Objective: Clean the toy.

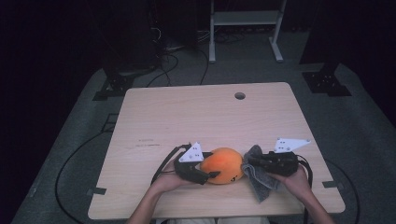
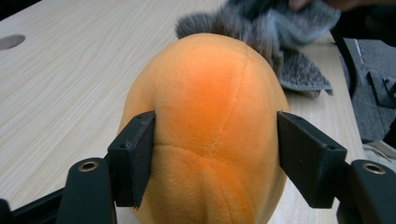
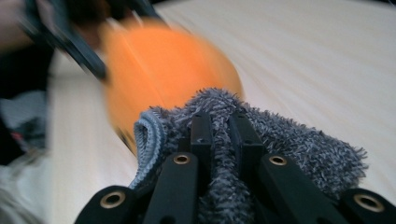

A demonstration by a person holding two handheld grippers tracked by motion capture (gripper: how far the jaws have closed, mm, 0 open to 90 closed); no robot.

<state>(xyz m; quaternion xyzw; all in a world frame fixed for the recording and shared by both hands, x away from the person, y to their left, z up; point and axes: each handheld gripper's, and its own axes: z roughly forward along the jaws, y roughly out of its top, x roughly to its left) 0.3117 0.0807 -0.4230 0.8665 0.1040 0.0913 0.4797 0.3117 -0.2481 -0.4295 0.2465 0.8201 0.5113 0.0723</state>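
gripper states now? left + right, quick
Left gripper: jaws closed on the orange plush toy, one pad on each side.
Right gripper: closed, holding the grey cloth against the toy.

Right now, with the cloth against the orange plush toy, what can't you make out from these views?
- Orange plush toy: its dark markings are too small in the high view; its underside is cut off by the left gripper view's bottom edge.
- Contact between grey cloth and toy: motion blur smears the toy in the right gripper view.
- Right gripper: pads buried in cloth pile.
- Left gripper: pads at the toy's sides, pressure unclear.
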